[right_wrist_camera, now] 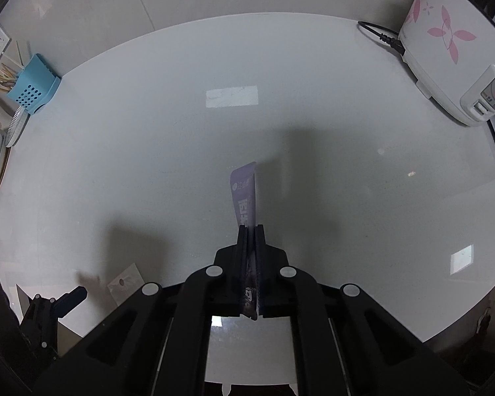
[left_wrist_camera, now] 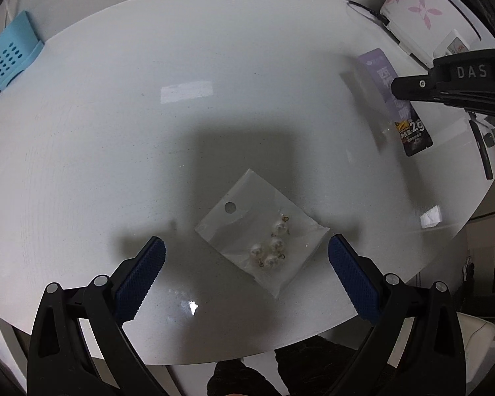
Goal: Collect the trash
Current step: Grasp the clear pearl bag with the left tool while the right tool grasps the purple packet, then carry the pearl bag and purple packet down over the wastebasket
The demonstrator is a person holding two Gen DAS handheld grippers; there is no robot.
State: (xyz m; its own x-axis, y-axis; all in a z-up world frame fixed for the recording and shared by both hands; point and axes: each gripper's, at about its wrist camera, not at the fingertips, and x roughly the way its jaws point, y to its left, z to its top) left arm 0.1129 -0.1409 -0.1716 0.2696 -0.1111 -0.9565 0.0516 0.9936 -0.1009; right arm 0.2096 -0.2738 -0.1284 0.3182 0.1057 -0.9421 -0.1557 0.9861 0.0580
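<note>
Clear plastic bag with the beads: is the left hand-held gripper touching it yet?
Apart. The left wrist view shows the left hand-held gripper open, with bare table between each finger and the clear plastic bag.

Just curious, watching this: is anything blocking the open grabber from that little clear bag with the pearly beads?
Nothing visible. The left hand-held gripper is open, its blue pads either side of the clear bag, with only bare countertop between them.
</note>
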